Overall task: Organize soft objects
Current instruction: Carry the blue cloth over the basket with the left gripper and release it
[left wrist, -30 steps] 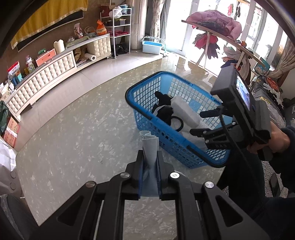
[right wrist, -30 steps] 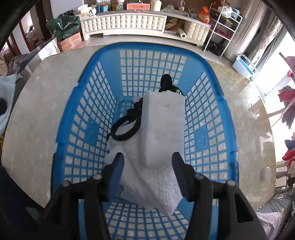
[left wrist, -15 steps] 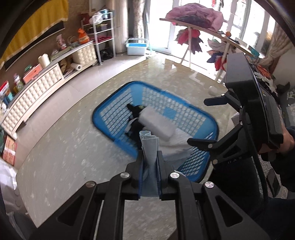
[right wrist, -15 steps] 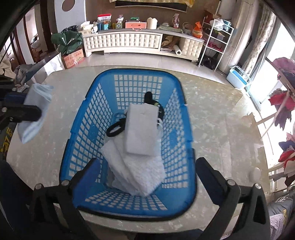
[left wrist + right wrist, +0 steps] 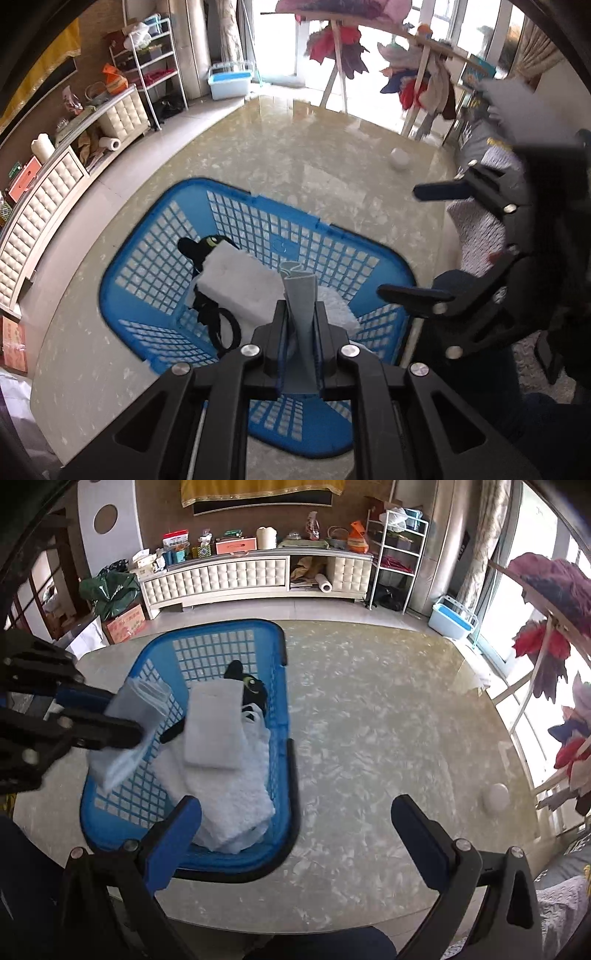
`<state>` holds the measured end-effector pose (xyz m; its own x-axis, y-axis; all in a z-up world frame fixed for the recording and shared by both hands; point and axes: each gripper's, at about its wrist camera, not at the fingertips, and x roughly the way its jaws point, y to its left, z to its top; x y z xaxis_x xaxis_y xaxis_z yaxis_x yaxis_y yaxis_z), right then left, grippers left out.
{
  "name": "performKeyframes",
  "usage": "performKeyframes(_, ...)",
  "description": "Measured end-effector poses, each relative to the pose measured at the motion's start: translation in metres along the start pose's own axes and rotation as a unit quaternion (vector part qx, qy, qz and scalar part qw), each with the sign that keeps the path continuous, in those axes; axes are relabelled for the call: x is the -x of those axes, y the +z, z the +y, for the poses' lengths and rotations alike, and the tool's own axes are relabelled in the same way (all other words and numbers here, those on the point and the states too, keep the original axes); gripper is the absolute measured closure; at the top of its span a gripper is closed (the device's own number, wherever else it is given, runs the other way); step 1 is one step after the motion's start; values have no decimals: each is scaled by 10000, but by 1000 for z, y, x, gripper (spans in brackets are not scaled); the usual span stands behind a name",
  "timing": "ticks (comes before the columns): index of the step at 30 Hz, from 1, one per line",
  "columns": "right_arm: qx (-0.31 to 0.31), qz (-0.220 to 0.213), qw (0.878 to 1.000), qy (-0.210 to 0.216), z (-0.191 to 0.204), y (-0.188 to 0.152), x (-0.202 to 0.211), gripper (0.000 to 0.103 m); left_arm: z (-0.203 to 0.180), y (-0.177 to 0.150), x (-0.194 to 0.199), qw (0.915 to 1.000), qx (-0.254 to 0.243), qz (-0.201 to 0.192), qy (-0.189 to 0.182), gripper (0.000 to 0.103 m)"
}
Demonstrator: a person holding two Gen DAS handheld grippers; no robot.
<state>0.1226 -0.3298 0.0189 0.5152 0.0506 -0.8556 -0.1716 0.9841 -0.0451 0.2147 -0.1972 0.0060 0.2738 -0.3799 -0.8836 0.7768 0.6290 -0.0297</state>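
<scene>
Over the blue basket (image 5: pixel 147 258), left hand-held gripper (image 5: pixel 300 334) arrived clamping pale cloth (image 5: pixel 301 295); right (image 5: pixel 295 834) opened empty.

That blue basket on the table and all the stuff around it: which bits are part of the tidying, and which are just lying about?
Part of the job:
- blue basket
- white towels in it
- black soft toy in it
- pale blue cloth clamped in the left hand-held gripper

Just lying about:
- small white round object on the table
- clothes rack
- cabinet clutter

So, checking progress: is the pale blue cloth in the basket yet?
Not yet. The cloth is clamped in the left tongs, held above the basket.
</scene>
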Motion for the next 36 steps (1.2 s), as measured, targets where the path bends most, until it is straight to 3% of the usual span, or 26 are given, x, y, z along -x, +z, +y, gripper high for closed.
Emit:
performKeyframes(8, -154, 55, 9998, 132, -10, 1, -10, 0, 9, 1, -61, 9982, 3, 565, 182, 93)
performKeyframes(15, -254, 116, 9992, 289, -12, 2, -16, 0, 12, -7, -95, 9944, 78, 1046, 114, 93)
performKeyframes(24, -279, 79, 9989, 359, -14, 3, -18, 0, 15, -7, -99, 9941, 199, 1061, 34, 91)
performKeyframes(27, -301, 97, 9988, 384, -15, 3, -20, 0, 19, -3, -99, 9943, 256, 1018, -198, 68)
performKeyframes(29, -276, 120, 9989, 372, -15, 3, -21, 0, 15, -3, -94, 9946, 181, 974, -294, 42)
performKeyframes(36, -216, 137, 9991, 352, -13, 1, -17, 0, 6, -1, -88, 9956, 124, 921, -85, 41)
